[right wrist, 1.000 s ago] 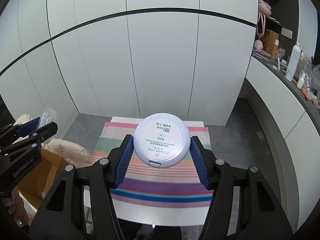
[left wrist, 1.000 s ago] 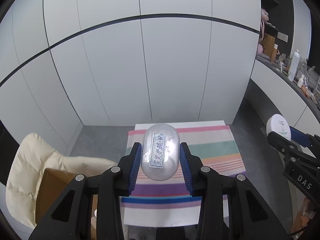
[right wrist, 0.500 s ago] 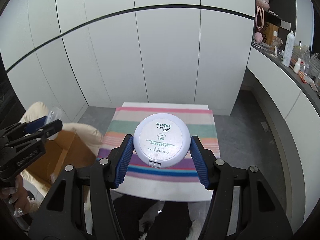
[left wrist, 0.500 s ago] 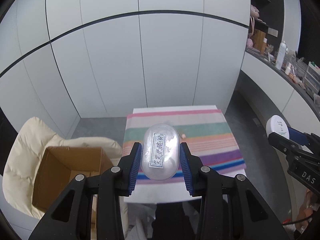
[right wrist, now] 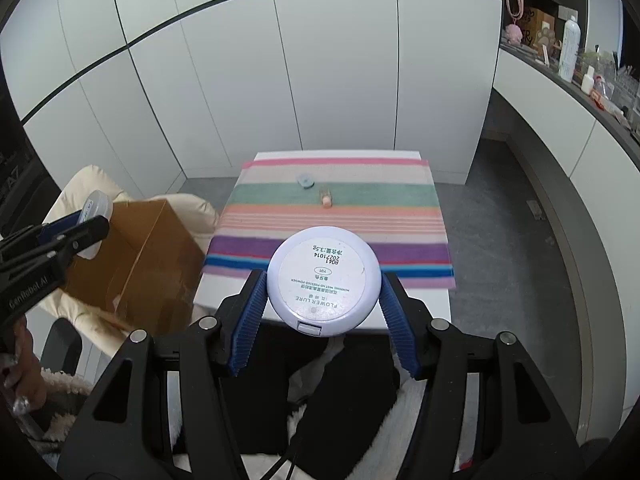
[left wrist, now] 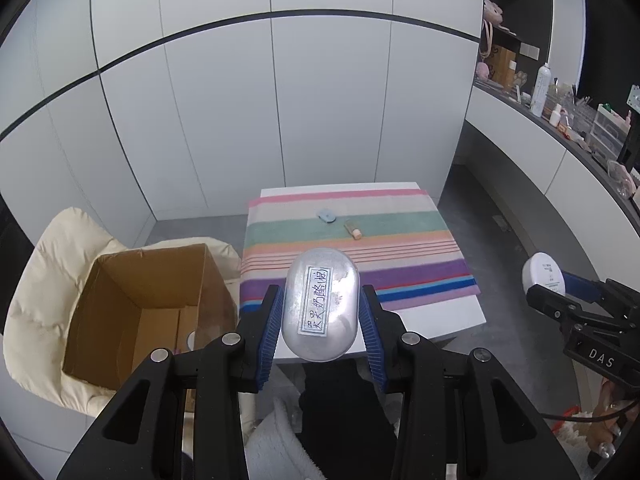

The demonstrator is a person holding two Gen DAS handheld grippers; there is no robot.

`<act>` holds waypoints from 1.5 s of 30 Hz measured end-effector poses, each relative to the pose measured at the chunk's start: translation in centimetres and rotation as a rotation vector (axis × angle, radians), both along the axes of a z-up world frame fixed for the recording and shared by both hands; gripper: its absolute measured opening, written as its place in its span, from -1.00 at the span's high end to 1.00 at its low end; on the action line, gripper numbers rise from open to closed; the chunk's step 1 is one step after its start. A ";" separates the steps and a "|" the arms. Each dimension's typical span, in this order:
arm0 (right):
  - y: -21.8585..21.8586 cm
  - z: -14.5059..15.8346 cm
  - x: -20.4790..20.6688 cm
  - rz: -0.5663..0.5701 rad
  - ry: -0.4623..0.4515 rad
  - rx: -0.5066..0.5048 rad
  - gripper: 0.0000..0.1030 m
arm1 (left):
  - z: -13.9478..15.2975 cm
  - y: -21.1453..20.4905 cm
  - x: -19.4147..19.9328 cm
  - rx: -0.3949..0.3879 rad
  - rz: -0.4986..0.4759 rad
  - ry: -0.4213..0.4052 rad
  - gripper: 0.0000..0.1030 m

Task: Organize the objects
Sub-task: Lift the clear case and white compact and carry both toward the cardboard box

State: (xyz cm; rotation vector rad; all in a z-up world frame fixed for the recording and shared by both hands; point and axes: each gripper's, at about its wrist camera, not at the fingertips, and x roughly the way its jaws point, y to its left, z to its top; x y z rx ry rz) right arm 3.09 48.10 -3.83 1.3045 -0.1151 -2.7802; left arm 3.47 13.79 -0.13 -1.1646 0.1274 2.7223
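Note:
My left gripper is shut on a clear oval case with a handwritten label, held in the air before the table's near edge. My right gripper is shut on a round pale-lilac powder compact, its printed label facing up. An open cardboard box stands on a cream cushioned chair left of the table; the box also shows in the right wrist view. On the striped cloth lie a small blue item and a small peach tube.
The white table stands before white wall panels. A dark counter with bottles and clutter runs along the right. A person's dark trouser legs and white fleecy garment lie below the grippers. Grey floor surrounds the table.
Both grippers have drawn back from over the table and sunk a little, still holding their objects. The cardboard box, two small items on the cloth and the person's legs have come into view.

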 end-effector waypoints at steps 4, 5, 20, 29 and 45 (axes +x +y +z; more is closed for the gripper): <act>0.7 0.0 0.9 -0.026 0.008 0.009 -0.16 | 0.3 -0.9 0.8 0.012 0.021 0.016 0.25; 0.8 0.0 1.0 -0.031 0.009 0.007 -0.16 | 0.3 -1.2 0.9 0.017 0.023 0.014 0.25; -1.9 0.0 0.2 0.045 0.013 0.043 -0.16 | -0.7 -5.0 1.7 0.044 0.101 -0.023 0.25; -8.8 -0.6 -0.5 0.233 0.011 0.042 -0.16 | -1.2 -10.3 3.5 0.033 0.246 -0.023 0.25; -24.5 -2.5 0.8 0.635 -0.020 0.035 -0.16 | -3.2 -21.4 7.4 0.052 0.529 -0.060 0.25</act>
